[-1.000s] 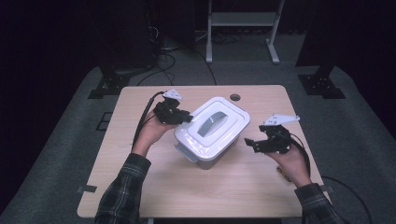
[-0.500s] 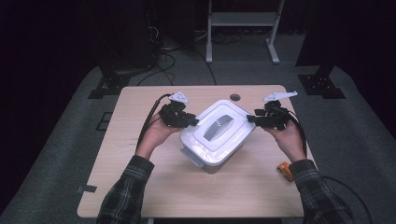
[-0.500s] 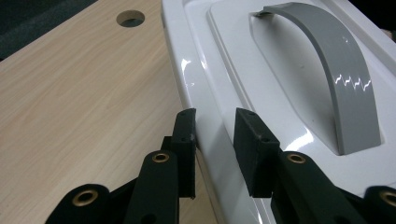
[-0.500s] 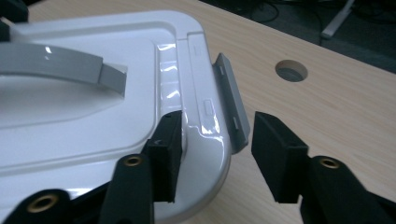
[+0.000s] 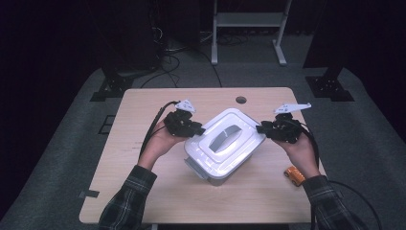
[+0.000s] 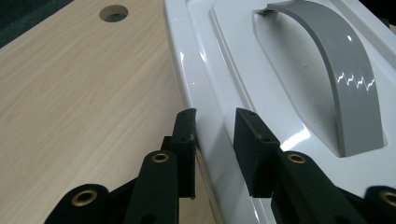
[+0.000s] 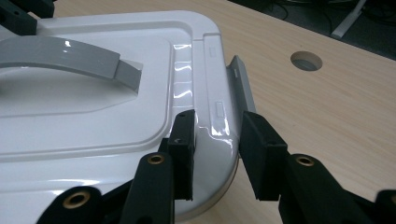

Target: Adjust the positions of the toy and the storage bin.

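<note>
a white plastic storage box (image 5: 221, 148) with a grey carry handle (image 5: 225, 137) on its lid sits at the middle of the wooden table (image 5: 143, 191), turned at an angle. the left gripper (image 5: 197, 131) is at the box's left lid edge; in the left gripper view its jaws stand apart, one on either side of the lid's rim (image 6: 205, 116). the right gripper (image 5: 261, 128) is at the opposite edge, jaws likewise apart, straddling the lid's rounded corner (image 7: 215, 126) just beside a grey side latch (image 7: 243, 84). a small orange object (image 5: 294, 174) lies on the table near the right forearm. a round cable hole (image 5: 241, 99) is behind the box.
</note>
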